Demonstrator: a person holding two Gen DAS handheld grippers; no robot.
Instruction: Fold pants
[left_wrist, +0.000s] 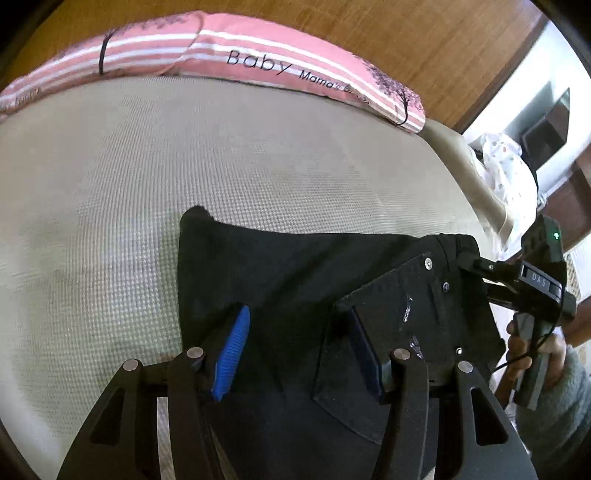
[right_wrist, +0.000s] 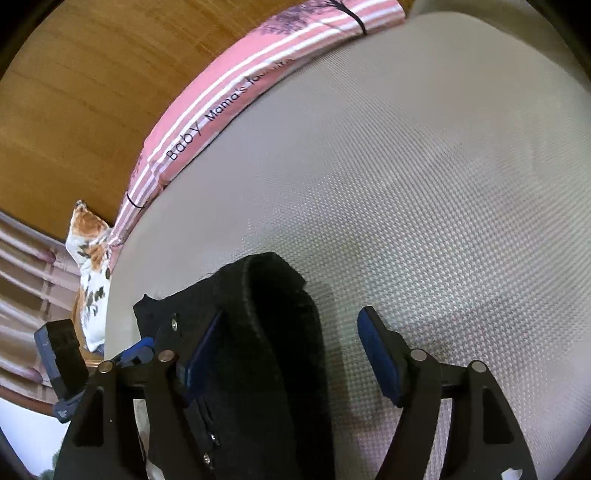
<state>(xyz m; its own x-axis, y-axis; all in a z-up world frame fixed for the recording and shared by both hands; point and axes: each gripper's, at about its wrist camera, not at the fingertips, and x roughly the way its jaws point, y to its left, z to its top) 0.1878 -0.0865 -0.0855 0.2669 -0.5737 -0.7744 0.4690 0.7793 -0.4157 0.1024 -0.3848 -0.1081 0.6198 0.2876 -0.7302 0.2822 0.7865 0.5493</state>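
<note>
Both grippers stand open over the bed (left_wrist: 110, 184): left gripper (left_wrist: 295, 354) straddles the folded black pants (left_wrist: 295, 266), and right gripper (right_wrist: 291, 358) has their edge between loose fingers. Fold looks laid; next comes backing off or regripping for another fold.

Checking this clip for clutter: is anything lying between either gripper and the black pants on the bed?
Nothing visible. The black pants lie directly between the left gripper fingers, and the right gripper straddles their edge on the bare bed cover.
</note>
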